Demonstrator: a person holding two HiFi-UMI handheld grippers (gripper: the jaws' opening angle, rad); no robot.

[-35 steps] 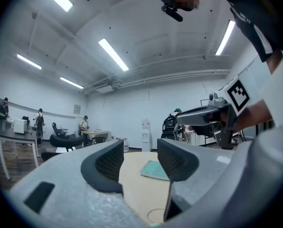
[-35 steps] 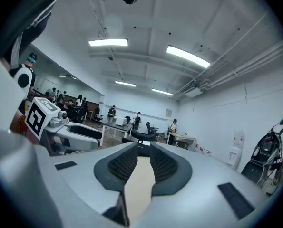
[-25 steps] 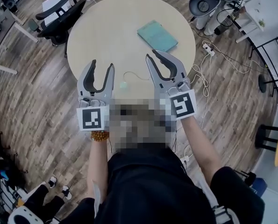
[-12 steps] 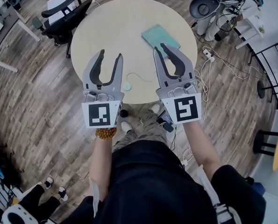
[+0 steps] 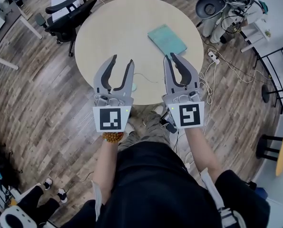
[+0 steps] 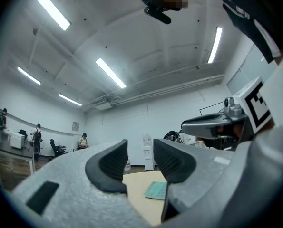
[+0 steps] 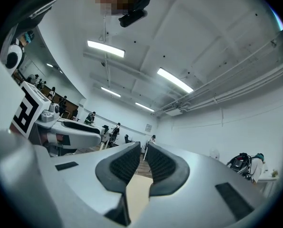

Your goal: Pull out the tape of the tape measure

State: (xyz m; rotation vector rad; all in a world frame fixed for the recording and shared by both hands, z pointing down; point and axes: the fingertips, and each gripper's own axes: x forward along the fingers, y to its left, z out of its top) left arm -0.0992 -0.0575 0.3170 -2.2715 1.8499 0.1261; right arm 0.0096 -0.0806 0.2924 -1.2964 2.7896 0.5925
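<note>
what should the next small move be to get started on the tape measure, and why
Probably lower the left gripper to the small round pale green tape measure on the round beige table. Both grippers hang above the near edge with nothing between their jaws, which have just been closing; the right gripper has them almost together.

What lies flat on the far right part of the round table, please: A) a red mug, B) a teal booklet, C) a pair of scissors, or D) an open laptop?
B: a flat teal booklet lies on the round table; no mug, laptop or scissors shows there.
</note>
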